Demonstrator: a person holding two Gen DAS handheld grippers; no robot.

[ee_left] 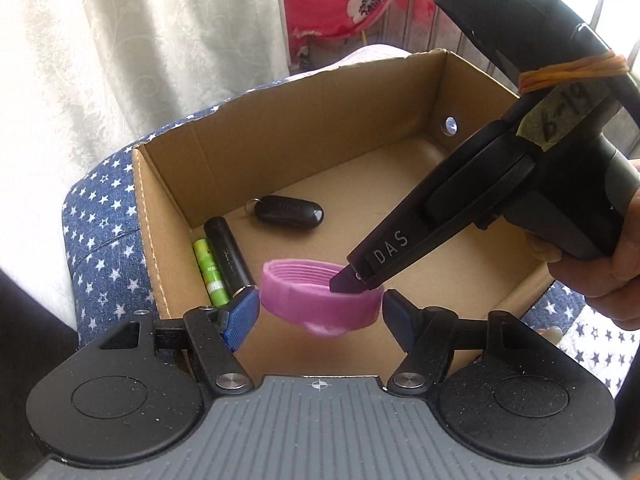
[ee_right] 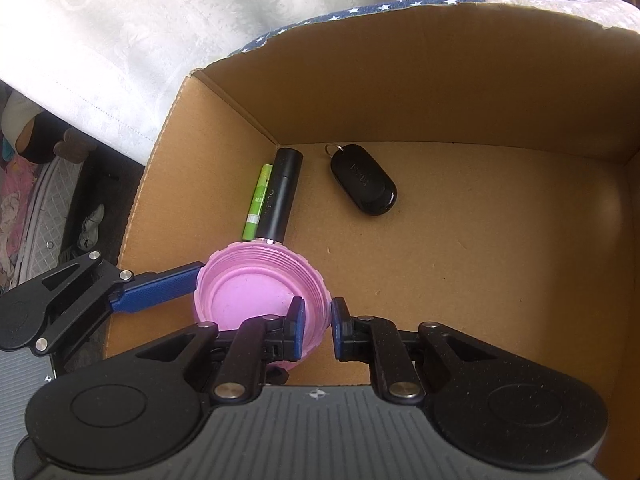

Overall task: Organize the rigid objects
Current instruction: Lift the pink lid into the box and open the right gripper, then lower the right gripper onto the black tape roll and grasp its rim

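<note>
A: Nearest the lens, the right hand-held gripper (ee_right: 317, 326) is clamped on the wall of the pink cap (ee_right: 256, 296), one pad inside the rim and one outside, its jaws almost together.

B: And the left hand-held gripper (ee_left: 320, 312)?

A: Its jaws stand apart on either side of the cap. The blue pad (ee_right: 160, 290) looks to touch the cap's outer wall, but whether it presses is hard to tell.

B: Where is the cap?

A: Held, open side up, above the near end of the cardboard box (ee_left: 304, 120), over the floor.

B: How will it handle?

A: Likely light, stiff plastic. The threaded inside gives some bite, and the thin wall is the sensible place to pinch. A smooth outside could slip.

B: The count?

A: One pink cap. In the box lie one green battery (ee_right: 258, 202), one black cylinder (ee_right: 280, 196) beside it, and one black key fob (ee_right: 364, 184) apart from them.
</note>
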